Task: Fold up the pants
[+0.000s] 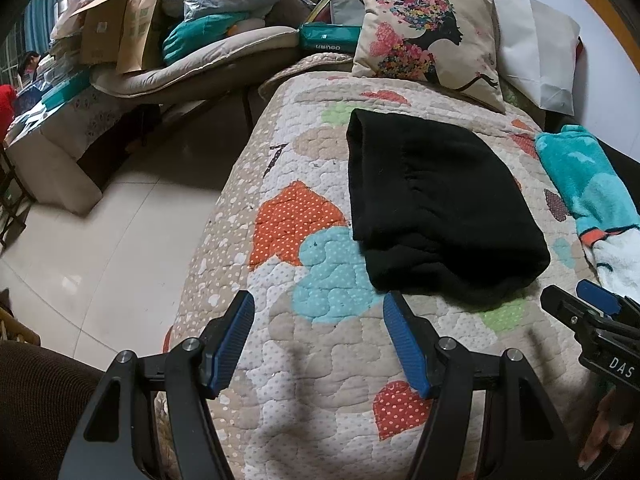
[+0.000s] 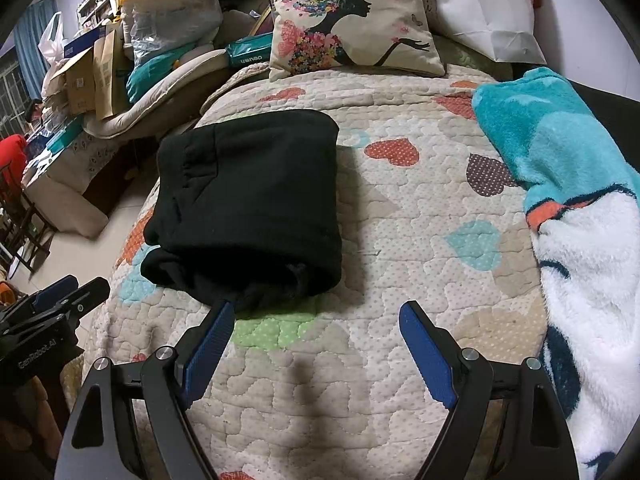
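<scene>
Black pants (image 1: 436, 204) lie folded into a compact rectangle on the heart-patterned quilt (image 1: 320, 360); they also show in the right wrist view (image 2: 248, 200). My left gripper (image 1: 318, 308) is open and empty, hovering above the quilt just short of the pants' near edge. My right gripper (image 2: 316, 316) is open and empty, its left fingertip close to the pants' near edge. The right gripper shows at the right edge of the left wrist view (image 1: 588, 312), and the left gripper at the left edge of the right wrist view (image 2: 60, 300).
A printed cushion (image 1: 428, 36) and a white bag (image 1: 536, 52) lie at the bed's far end. A teal and white fleece blanket (image 2: 568, 208) lies along the right side. The bed's left edge drops to a tiled floor (image 1: 100, 248), with cluttered boxes (image 1: 108, 28) beyond.
</scene>
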Demonstrator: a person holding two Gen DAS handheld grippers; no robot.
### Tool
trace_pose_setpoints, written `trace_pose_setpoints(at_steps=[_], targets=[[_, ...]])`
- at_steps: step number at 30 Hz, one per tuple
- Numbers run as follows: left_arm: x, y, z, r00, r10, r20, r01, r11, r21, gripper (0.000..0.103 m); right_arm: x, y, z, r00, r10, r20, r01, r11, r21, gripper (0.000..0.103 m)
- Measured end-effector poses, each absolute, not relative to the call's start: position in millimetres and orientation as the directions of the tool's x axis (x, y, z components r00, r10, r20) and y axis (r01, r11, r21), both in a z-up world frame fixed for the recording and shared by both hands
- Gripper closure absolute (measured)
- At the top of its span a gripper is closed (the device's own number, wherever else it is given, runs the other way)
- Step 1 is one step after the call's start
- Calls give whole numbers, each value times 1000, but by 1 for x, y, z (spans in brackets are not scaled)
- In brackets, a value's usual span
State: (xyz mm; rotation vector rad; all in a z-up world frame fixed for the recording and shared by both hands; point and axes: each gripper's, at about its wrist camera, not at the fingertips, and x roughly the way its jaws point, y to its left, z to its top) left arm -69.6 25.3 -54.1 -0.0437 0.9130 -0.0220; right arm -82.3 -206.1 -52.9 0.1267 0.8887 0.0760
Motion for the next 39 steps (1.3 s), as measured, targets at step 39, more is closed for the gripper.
trace_pose_setpoints(at_steps=[39], targets=[[-65,30,-56,586,-51,-808,-4,998,-66,37,-82,-204,-54,634,109,-766,-15,991,130,15]])
